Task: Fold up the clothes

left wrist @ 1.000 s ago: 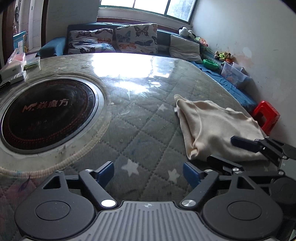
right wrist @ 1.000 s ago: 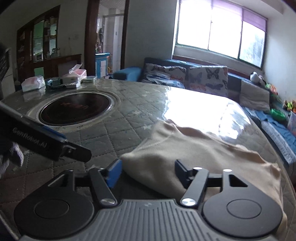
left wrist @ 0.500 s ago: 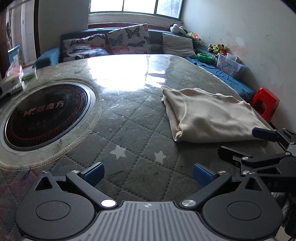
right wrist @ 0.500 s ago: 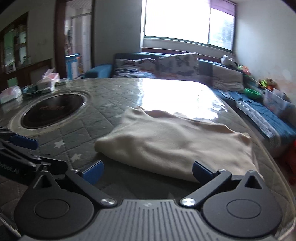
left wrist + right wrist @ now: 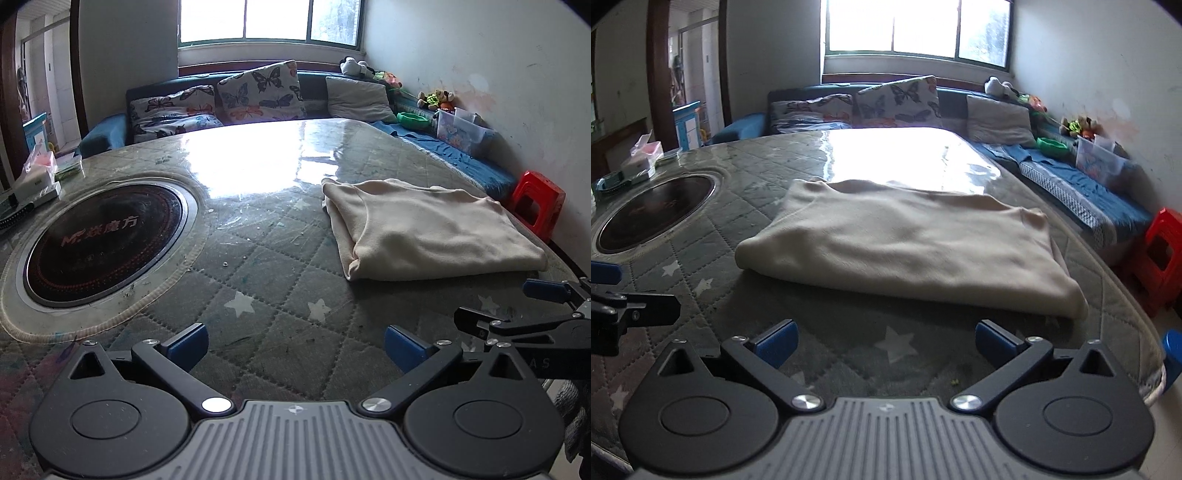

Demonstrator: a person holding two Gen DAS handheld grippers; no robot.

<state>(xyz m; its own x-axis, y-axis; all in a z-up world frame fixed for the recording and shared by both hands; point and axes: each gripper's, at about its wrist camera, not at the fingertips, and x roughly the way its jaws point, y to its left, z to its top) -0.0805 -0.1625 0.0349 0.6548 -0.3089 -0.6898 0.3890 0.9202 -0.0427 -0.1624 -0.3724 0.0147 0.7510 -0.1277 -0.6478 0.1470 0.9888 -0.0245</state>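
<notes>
Quilted table (image 5: 280,266) with inset black cooktop (image 5: 105,242), sofa behind. Left view: your left gripper (image 5: 295,341) stands spread wide and empty; the folded cream garment (image 5: 424,229) lies ahead to its right, well apart, farther off than a second ago. Right view: your right gripper (image 5: 884,338), likewise agape, has backed off the garment (image 5: 905,243); bare quilting between, table edge close at right.

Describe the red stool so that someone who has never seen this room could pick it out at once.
Start at the big round table with the quilted cover, where the folded cream garment lies. Look past the table's edge beyond that garment, to the floor by the white wall. The red stool stands there at the end of the blue couch; it is the only bright red plastic thing nearby.
</notes>
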